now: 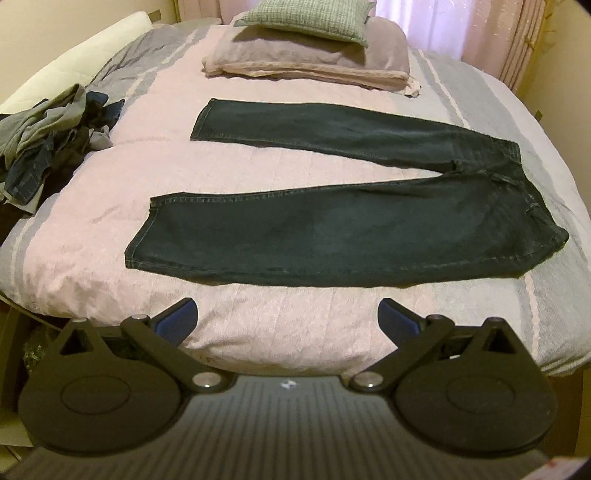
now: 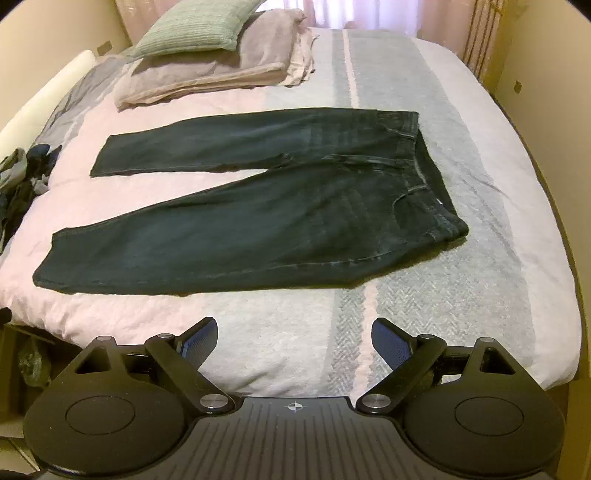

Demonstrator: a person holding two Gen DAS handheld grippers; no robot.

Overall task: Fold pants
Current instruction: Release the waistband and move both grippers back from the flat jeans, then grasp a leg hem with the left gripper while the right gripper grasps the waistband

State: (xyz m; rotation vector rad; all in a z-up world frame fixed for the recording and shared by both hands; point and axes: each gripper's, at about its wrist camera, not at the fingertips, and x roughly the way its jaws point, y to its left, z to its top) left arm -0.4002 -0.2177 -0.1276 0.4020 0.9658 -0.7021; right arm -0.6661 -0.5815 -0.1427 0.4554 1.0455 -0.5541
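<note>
Currently dark blue denim jeans lie flat on the pink-and-grey bedspread, long axis crosswise to both tongs, waistband right, so right gripper sits nearer it, left gripper nearer the cuffs; both wide, empty.

I see a bed filling most of both frames, covered in a pink and grey striped spread. Pink curtains glow with daylight along the top edge. Cream walls flank it at right.
</note>
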